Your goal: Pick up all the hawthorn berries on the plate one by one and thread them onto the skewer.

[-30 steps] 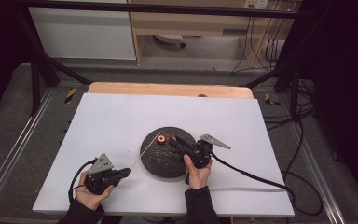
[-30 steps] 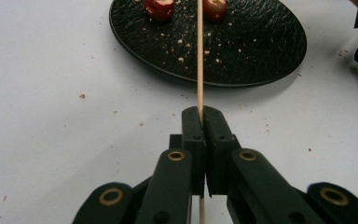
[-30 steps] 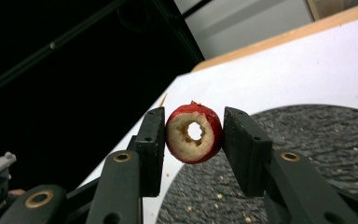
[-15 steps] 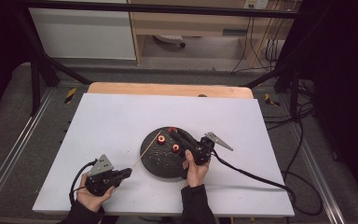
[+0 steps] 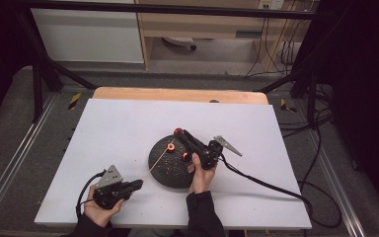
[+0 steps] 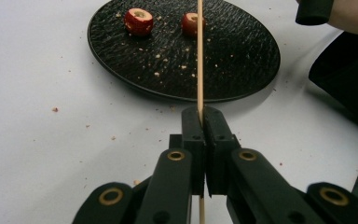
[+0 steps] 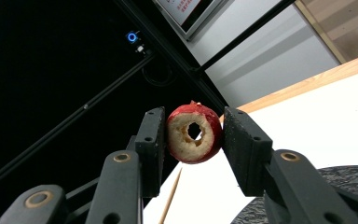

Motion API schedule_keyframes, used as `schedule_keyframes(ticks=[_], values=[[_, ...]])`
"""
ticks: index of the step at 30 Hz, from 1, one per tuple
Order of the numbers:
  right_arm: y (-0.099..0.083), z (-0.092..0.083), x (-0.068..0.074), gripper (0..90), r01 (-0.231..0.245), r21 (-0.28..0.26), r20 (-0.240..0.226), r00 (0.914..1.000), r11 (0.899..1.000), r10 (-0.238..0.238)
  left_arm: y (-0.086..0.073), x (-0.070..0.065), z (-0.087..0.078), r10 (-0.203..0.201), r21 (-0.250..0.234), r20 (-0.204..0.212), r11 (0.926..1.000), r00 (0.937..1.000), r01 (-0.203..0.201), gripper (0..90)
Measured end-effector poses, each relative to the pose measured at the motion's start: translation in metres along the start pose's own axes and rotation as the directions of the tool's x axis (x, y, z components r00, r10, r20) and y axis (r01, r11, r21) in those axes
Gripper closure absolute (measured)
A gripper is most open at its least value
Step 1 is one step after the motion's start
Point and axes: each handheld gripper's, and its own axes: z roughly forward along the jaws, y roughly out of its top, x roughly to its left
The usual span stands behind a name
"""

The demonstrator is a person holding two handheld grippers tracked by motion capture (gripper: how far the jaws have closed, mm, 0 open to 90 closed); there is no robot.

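White table (image 5: 128, 123) with a black plate (image 5: 165, 170) on it, sitting between the two grippers. Right gripper (image 7: 193, 135) is lifted and tilted over the plate's far edge, jaws clamped on a red cored fruit piece (image 7: 194, 133), pads pressing both sides, its hole facing the gripper's camera. Left gripper (image 6: 201, 122) is low, near the table just short of the plate's near rim, jaws fully closed on a thin wooden skewer (image 6: 199, 56). The skewer runs straight ahead from its jaws over the plate. Two more red fruit pieces (image 6: 139, 21) lie on the plate beyond the left gripper, one just beside the skewer. Crumbs scattered on the plate and table.
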Motion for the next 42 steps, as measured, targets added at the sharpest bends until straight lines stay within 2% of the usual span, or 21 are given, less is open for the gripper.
schedule_keyframes(ticks=[34,42], values=[[-0.0053,0.0015,-0.0027,60.7,-0.007,-0.007,-0.008,0.9999,1.0,0.007,0.0006,-0.0033,0.0058,-0.033,-0.004,0.007,0.9994,0.9994,0.033,88.1],[-0.0064,0.0016,-0.0032,60.7,-0.009,-0.005,-0.011,0.9999,1.0,0.009,0.0028,-0.0075,0.0096,-0.067,-0.019,0.008,0.9976,0.9977,0.067,88.1]])
